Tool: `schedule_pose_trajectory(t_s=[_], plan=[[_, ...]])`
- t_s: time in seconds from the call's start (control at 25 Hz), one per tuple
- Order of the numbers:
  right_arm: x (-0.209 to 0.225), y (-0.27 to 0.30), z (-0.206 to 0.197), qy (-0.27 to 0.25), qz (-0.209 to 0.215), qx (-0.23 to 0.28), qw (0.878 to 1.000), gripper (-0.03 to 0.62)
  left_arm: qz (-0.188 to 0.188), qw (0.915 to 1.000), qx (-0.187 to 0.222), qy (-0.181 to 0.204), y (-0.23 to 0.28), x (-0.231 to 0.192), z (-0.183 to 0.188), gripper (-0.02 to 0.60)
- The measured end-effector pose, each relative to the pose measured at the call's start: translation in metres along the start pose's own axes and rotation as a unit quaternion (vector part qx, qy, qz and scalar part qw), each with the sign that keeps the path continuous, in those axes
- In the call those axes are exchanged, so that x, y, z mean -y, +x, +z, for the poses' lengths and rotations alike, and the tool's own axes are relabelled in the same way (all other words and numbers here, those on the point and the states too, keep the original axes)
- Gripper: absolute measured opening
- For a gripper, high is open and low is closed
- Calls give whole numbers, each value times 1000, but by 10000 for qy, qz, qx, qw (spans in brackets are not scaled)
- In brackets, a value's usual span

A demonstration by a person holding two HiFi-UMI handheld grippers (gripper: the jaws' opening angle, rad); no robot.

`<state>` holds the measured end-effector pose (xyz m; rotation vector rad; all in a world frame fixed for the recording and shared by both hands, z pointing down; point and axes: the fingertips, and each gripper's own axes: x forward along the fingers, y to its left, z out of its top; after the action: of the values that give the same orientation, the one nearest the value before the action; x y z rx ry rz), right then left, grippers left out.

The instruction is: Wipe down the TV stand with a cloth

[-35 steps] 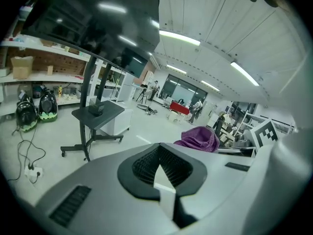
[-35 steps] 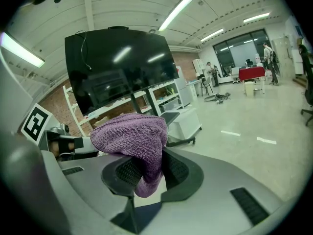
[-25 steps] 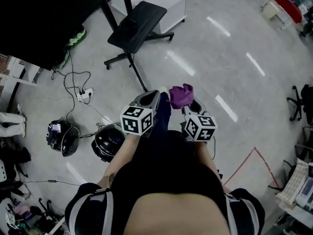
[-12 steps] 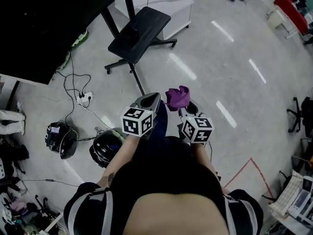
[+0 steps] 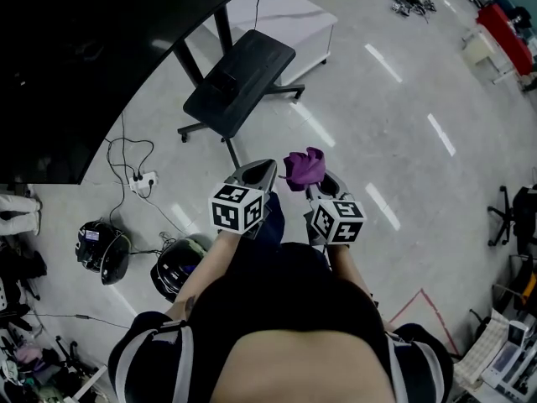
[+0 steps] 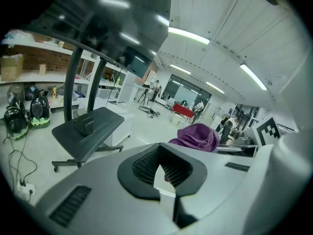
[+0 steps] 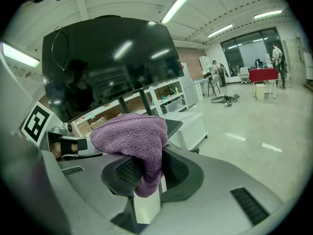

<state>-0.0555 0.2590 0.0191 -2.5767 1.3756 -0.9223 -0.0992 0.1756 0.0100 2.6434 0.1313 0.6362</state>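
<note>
The black TV stand's shelf [image 5: 239,74] sits on its wheeled base ahead of me, under the big dark TV screen [image 5: 75,57]. A purple cloth [image 5: 304,168] bunches over my right gripper [image 5: 321,183], which is shut on it; in the right gripper view the cloth [image 7: 132,138] hangs pinched between the ridged pads of the gripper [image 7: 146,173]. My left gripper [image 5: 258,175] is beside it, shut with nothing held [image 6: 161,168]. Both are held in the air, short of the shelf [image 6: 88,131]. The cloth [image 6: 195,136] shows to the right in the left gripper view.
A white low cabinet [image 5: 289,15] stands behind the stand. Cables and a power strip [image 5: 143,179] lie on the floor at left, near two helmets [image 5: 102,250] [image 5: 178,263]. An office chair [image 5: 516,217] is at the far right. Shelving lines the left wall [image 6: 29,77].
The stand and TV screen have grown larger and nearer in the head view. Both grippers stay side by side, and the cloth remains held in the right one.
</note>
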Motion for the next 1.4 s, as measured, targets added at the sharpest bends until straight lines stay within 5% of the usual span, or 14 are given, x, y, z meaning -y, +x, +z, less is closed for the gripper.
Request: schedule_pose_trajectory(t_s=[0.52, 1.0, 1.4], plan=[[36, 86, 74, -194, 81, -104, 9997, 98, 132, 9998, 128, -23, 73, -52, 75, 6], [46, 136, 84, -414, 290, -291, 9983, 98, 311, 9993, 190, -6, 104, -80, 96, 6], [22, 183, 108, -1146, 1022, -502, 9869, 98, 1179, 9914, 449, -343, 87, -123, 108, 6]])
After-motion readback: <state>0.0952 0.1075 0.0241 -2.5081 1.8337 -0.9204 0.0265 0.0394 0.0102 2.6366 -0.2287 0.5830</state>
